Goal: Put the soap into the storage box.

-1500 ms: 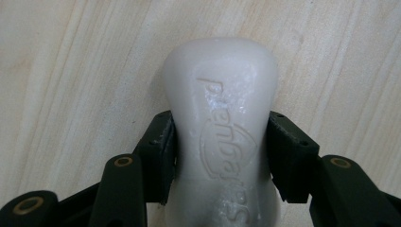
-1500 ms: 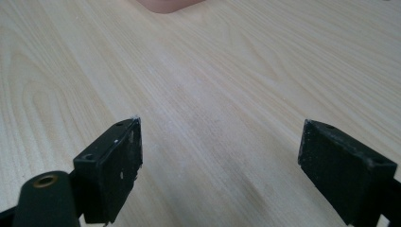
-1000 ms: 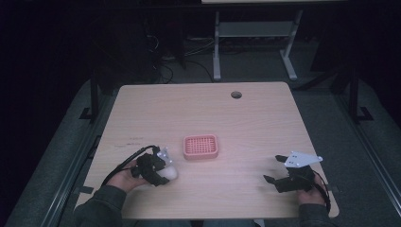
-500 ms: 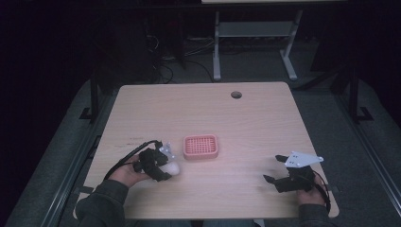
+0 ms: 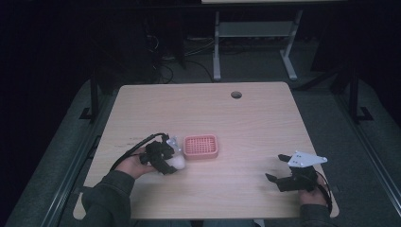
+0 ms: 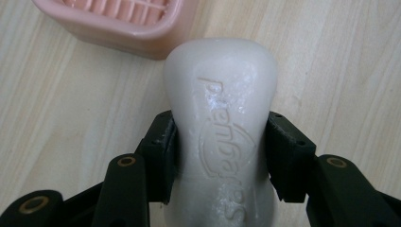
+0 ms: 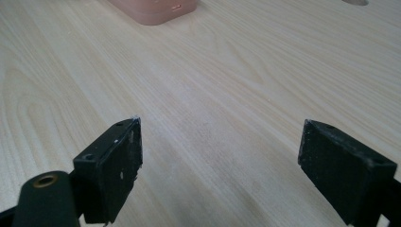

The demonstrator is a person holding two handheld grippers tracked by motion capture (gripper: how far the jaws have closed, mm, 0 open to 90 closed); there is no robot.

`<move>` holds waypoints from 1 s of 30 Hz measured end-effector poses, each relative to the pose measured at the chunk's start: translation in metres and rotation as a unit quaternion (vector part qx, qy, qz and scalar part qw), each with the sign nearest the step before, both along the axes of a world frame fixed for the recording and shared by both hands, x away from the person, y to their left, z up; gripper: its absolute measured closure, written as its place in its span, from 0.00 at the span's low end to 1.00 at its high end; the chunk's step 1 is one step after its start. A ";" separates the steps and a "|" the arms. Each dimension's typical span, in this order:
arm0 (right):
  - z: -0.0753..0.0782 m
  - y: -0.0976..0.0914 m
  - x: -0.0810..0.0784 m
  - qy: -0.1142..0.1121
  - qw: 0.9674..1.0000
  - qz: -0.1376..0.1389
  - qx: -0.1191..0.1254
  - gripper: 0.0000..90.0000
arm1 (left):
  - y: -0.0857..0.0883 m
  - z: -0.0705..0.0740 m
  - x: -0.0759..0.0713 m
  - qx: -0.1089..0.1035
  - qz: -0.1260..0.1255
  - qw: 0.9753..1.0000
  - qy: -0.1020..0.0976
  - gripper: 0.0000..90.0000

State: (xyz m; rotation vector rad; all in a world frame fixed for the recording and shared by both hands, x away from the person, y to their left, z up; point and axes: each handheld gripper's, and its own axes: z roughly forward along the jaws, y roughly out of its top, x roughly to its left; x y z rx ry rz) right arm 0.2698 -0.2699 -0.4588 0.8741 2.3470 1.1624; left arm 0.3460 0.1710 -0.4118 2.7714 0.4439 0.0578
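**Soap bar in left gripper, dish just to its right**

Left gripper (image 5: pixel 171 160) is clamped on a white soap bar (image 6: pixel 221 118), jaws pressing both long sides; bar's long axis runs along the jaws, free end pointing at the pink soap dish (image 5: pixel 201 146). In the high view the dish sits just right and slightly far of the bar, close but apart. Left hand is far nearer the dish. Right gripper (image 5: pixel 276 169) rests at the near right of the table (image 5: pixel 255 123), jaws wide, nothing between them. Likely next: carry bar right, over the dish.
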 end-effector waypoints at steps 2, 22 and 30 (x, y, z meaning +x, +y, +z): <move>0.000 0.000 0.000 0.002 1.000 -0.002 0.000 0.15 | -0.001 0.002 0.001 -0.002 0.001 1.000 0.000 0.55; -0.001 0.003 0.000 0.006 1.000 0.000 0.002 0.15 | -0.018 0.018 0.018 0.003 -0.014 1.000 -0.005 0.55; -0.001 0.002 0.000 0.004 1.000 0.000 0.004 0.15 | -0.026 0.021 0.024 0.004 -0.018 1.000 -0.008 0.55</move>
